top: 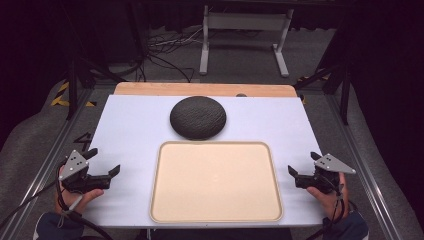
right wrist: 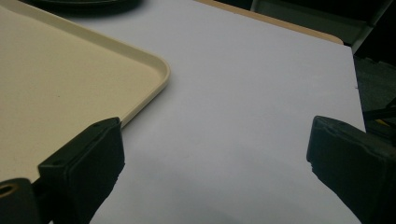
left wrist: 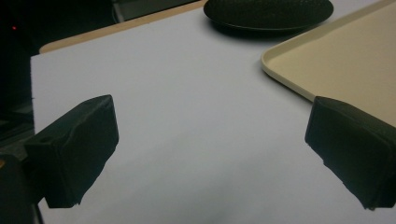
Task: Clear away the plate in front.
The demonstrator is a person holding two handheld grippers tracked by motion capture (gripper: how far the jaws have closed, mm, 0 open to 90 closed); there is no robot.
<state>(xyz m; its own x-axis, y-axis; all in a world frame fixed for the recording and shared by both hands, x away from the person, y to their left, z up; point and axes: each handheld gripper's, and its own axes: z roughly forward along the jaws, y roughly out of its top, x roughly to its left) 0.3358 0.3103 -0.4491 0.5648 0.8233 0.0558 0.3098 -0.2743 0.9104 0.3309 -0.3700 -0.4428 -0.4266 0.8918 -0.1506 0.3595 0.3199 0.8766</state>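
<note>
A cream tray [top: 216, 217] lies empty at the near middle of the white table top [top: 135, 130]. Just behind it rests a dark, textured round dish [top: 198, 117], which looks turned upside down. At the table's left edge a hand holds my left gripper [top: 104, 161], open over the white surface with nothing between its jaws [left wrist: 210, 154]. My right gripper [top: 303, 163] is held at the right edge, also open and holding nothing [right wrist: 215, 163]. The tray's corner [right wrist: 156, 65] sits just left of the right gripper's left jaw; the tray's rim [left wrist: 280, 74] and the dish [left wrist: 268, 11] lie ahead of the left gripper.
A wooden strip [top: 200, 89] runs along the table's far edge. Beyond it stand a white metal frame [top: 245, 35] and loose cables [top: 165, 55] on the floor. Metal rails [top: 360, 165] flank both sides of the table.
</note>
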